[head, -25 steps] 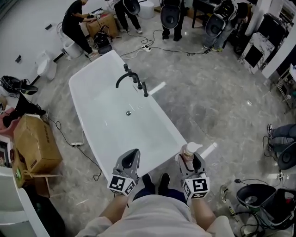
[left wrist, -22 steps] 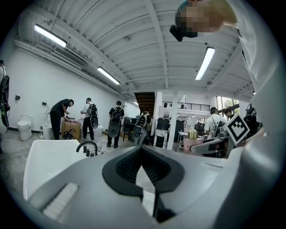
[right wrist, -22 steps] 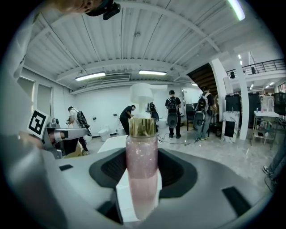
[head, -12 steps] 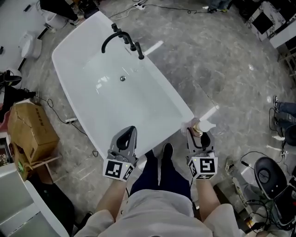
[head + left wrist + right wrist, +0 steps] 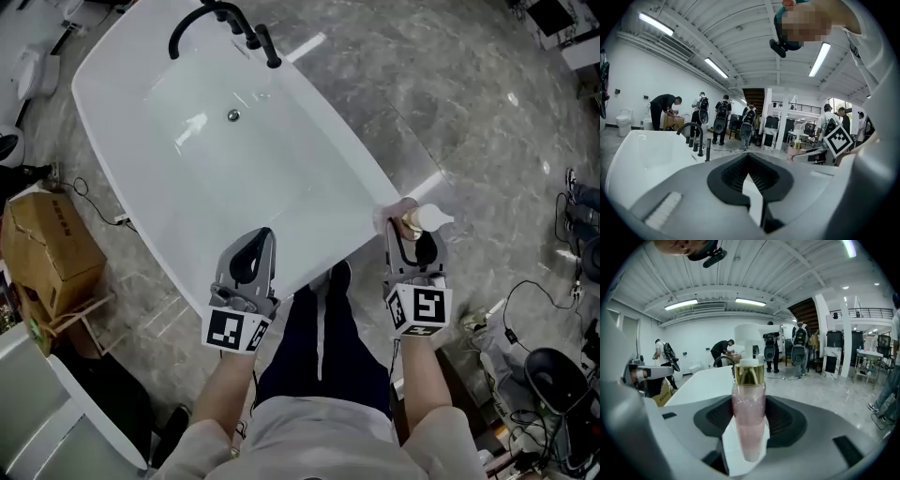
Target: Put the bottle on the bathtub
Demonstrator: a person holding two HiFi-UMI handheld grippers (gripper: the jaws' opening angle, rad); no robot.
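My right gripper [image 5: 411, 236] is shut on a pink pump bottle [image 5: 410, 223] with a gold collar and a white pump head. The bottle stands upright between the dark pads [image 5: 785, 420] in the right gripper view, where its pink body [image 5: 749, 404] fills the middle. It hangs just by the near right corner of the white bathtub [image 5: 347, 155]; whether it touches the rim I cannot tell. My left gripper [image 5: 249, 255] hovers over the tub's near end, shut with nothing in it [image 5: 750, 176].
A black faucet [image 5: 220, 19] stands on the tub's far right rim, with a drain [image 5: 232, 114] in the basin. A cardboard box [image 5: 47, 244] sits on the floor to the left. Cables and black gear [image 5: 553, 375] lie at the right. Several people stand far behind the tub [image 5: 642, 154].
The view has tipped further down, so the tub has slid up the picture. The right gripper has carried the bottle to the tub's near right corner. Both grippers have stayed shut.
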